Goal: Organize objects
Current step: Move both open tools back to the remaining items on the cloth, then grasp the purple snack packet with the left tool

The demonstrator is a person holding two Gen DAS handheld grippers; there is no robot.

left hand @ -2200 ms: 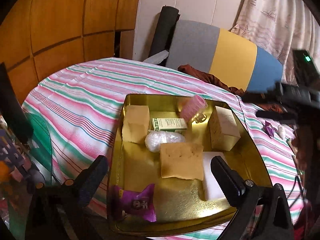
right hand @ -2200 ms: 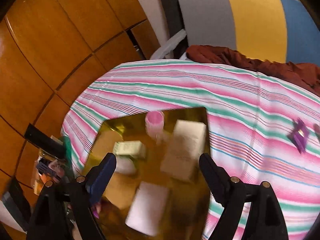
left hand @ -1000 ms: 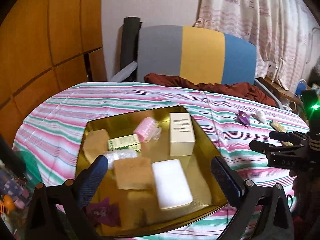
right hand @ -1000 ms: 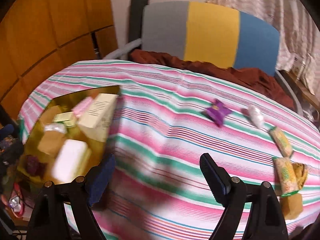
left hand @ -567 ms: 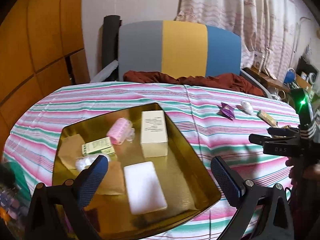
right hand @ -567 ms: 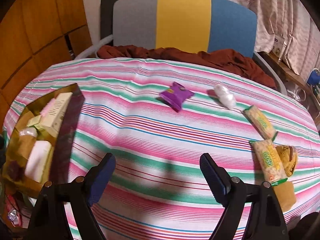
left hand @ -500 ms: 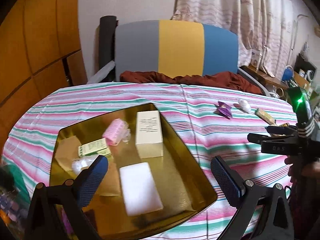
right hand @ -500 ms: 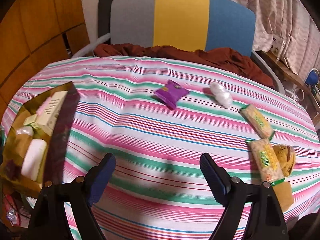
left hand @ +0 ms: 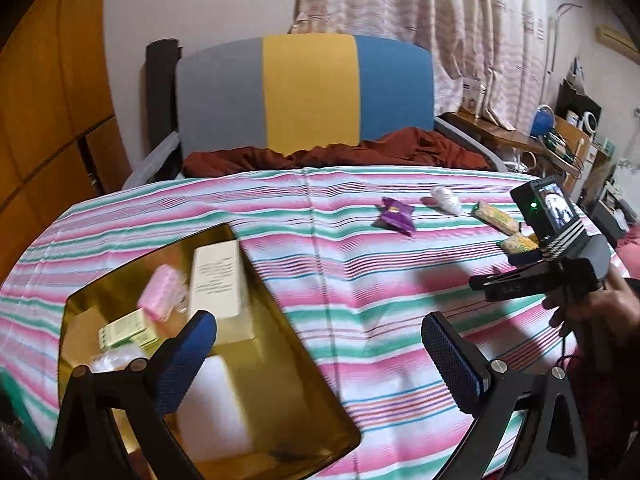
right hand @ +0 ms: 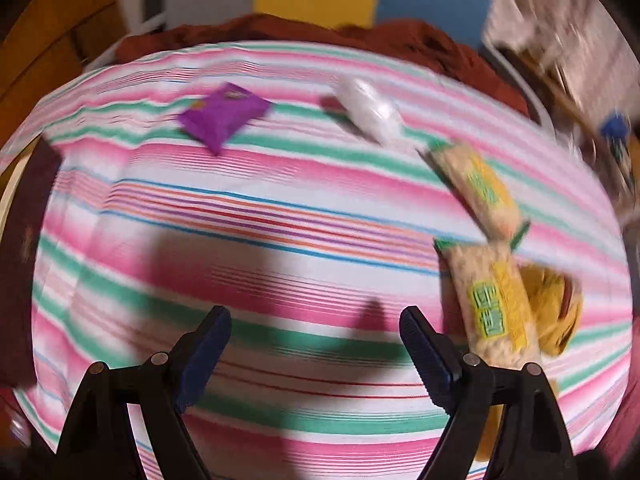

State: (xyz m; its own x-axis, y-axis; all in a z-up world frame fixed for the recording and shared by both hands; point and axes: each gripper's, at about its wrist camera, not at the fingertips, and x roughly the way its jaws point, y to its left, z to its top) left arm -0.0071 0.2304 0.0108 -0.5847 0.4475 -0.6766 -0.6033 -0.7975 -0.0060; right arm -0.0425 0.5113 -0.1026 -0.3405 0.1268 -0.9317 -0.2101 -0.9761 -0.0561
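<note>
Gold tray (left hand: 280, 344) on striped tablecloth (left hand: 360, 280), boxes and packets inside; purple packet (right hand: 222, 116), white packet (right hand: 370, 112), two cracker packs (right hand: 494, 300) loose on cloth; left gripper (left hand: 320, 348) jaws apart, empty; right gripper (right hand: 316, 344) wide, empty, above cloth

Dim, warm indoor light, with glare off the gold tray (left hand: 280, 360). Heavy motion blur in the right wrist view; dark shadows across the striped tablecloth (right hand: 280, 208). Fisheye bending and black corners throughout.
</note>
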